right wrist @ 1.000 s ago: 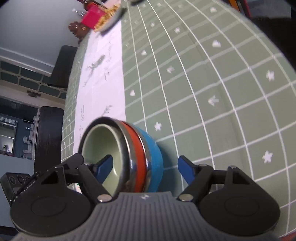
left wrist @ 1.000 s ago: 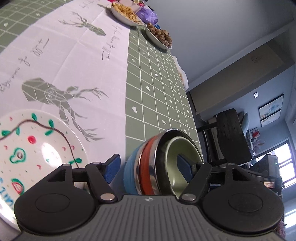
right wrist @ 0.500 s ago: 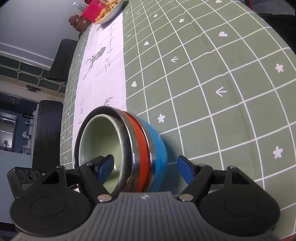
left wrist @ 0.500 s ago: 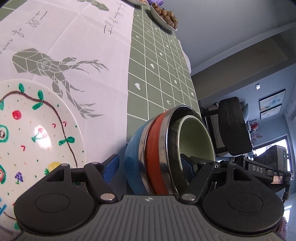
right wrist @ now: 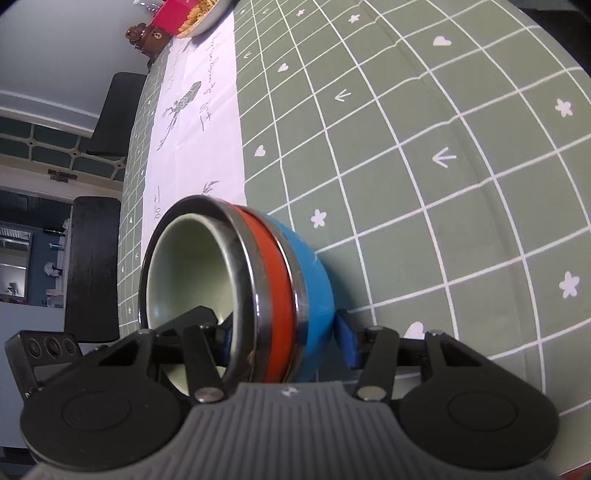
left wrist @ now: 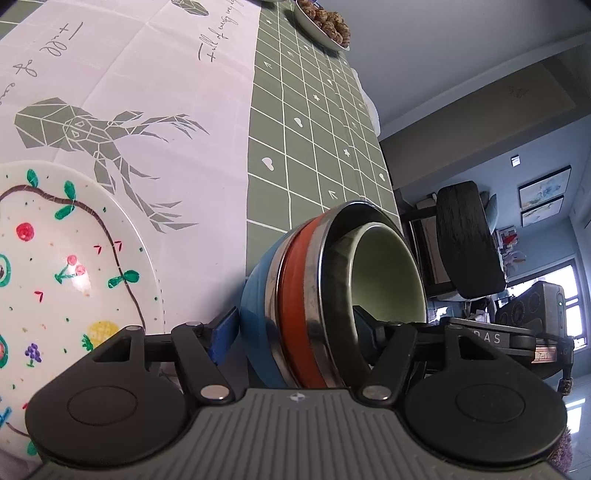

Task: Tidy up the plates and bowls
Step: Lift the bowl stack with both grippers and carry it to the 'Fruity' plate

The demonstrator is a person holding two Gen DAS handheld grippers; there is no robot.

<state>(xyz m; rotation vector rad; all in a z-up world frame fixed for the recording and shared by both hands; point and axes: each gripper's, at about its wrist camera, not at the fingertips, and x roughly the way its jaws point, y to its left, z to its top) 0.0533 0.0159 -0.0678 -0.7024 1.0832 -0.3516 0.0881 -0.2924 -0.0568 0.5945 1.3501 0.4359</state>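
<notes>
Left gripper [left wrist: 293, 334] clamped on the nested stack of bowls [left wrist: 332, 295]: blue pad of one finger [left wrist: 221, 338] pressed on the blue outer bowl's underside, other finger reaching inside the pale green innermost bowl at lower centre of the left wrist frame. Right gripper [right wrist: 284, 339] likewise clenched on the same stack [right wrist: 236, 291] from the opposite side, one finger inside the green bowl at lower left of centre, the blue pad of the other finger [right wrist: 347, 343] against the blue bowl's base. Stack made up of a blue bowl outermost, then a steel rim, a red band, a second steel rim and the green bowl within, appearing tipped sideways in both frames, mouth toward frame right in the left view and frame left in the right view. Whether touching the cloth or raised off it: cannot tell.

Just left of the stack in the left view, a white round plate painted with fruit, leaves and a brown vine [left wrist: 66, 273], lying flat at lower left. Beneath, a sage-green gridded tablecloth with small white hearts, arrows and flowers [right wrist: 424, 155], and a white central runner with grey geometric deer and script [left wrist: 147, 92]. At top centre of the left frame, a dish of brown round snacks [left wrist: 325, 26]. Beyond the table edge, a dark chair back [left wrist: 469, 240], framed pictures on a blue-grey wall, a bright window at far right.
</notes>
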